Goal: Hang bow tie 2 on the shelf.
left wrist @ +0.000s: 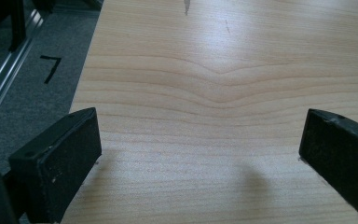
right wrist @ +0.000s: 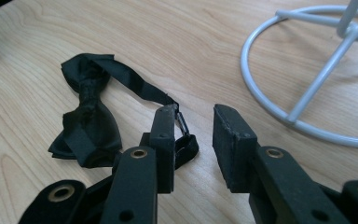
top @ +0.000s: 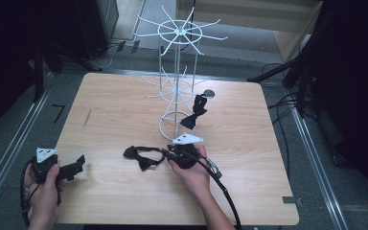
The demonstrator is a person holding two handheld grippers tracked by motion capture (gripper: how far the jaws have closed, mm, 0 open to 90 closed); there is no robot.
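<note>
High view: one wooden tabletop point(top: 115, 110), two bow ties, one white wire rack point(top: 177, 72), two tongs.

Item 1, bow tie point(top: 141, 157): black, flat on the tabletop near its middle, just left of the right tongs point(top: 170, 154). In the right gripper view the bow tie point(right wrist: 86, 116) lies left of the jaws, and its strap point(right wrist: 135, 84) runs to a small clasp point(right wrist: 182, 123) that sits against the inner face of the left jaw. Whether that jaw presses on it cannot be made out.

Item 2, second bow tie point(top: 195, 112): black, hanging on a lower arm of the wire rack; its shape is small and hard to read, and a round grey piece beside its top is not identifiable.

Item 3, right tongs point(right wrist: 193, 140): partly open, a clear gap between the jaws, wood showing through it; nothing clamped. A hand point(top: 194, 175) covers most of the body in the high view.

Item 4, left tongs point(left wrist: 200, 140): spread wide, only bare wood between the jaws; both jaws cut off by the frame edges. In the high view the left tongs point(top: 79, 165) rest at the tabletop's near left edge, body hidden in a hand point(top: 43, 184).

Rack base ring point(right wrist: 279, 93) cut off at the right.
</note>
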